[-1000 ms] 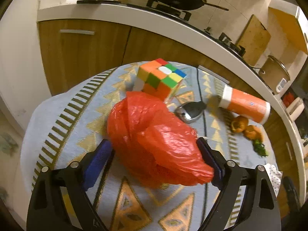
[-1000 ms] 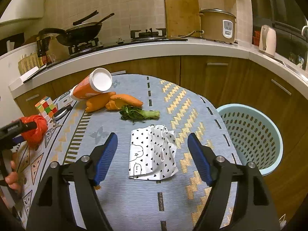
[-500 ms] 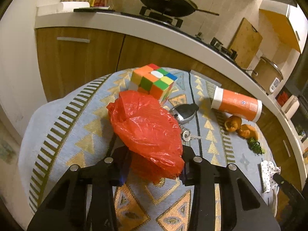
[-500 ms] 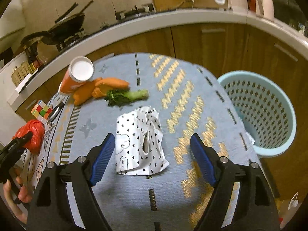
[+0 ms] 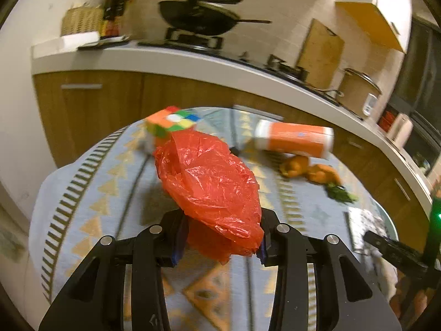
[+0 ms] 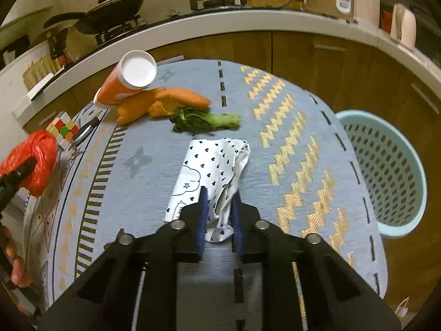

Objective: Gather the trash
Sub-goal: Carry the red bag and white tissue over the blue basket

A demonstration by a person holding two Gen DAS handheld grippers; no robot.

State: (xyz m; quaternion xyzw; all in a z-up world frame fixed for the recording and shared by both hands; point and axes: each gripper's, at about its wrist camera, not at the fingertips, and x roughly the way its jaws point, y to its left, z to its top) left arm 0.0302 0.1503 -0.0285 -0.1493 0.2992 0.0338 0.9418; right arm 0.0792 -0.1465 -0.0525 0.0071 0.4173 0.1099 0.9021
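Note:
My left gripper (image 5: 220, 237) is shut on a crumpled red plastic bag (image 5: 212, 184) and holds it above the table; the bag also shows in the right wrist view (image 6: 33, 160). My right gripper (image 6: 220, 215) is shut on the near edge of a white bag with black dots (image 6: 212, 171) that lies on the patterned tablecloth (image 6: 289, 143). A light blue laundry-style basket (image 6: 386, 171) stands on the floor right of the table.
On the table lie an orange canister with a white cap (image 6: 126, 82), orange peels (image 6: 165, 102), a green vegetable stalk (image 6: 206, 120), a colour cube (image 6: 62, 127) and keys (image 6: 85, 132). A kitchen counter (image 5: 193, 63) with a wok curves behind.
My left gripper closed on the red bag and lifted it. My right gripper moved down and forward and closed on the dotted bag.

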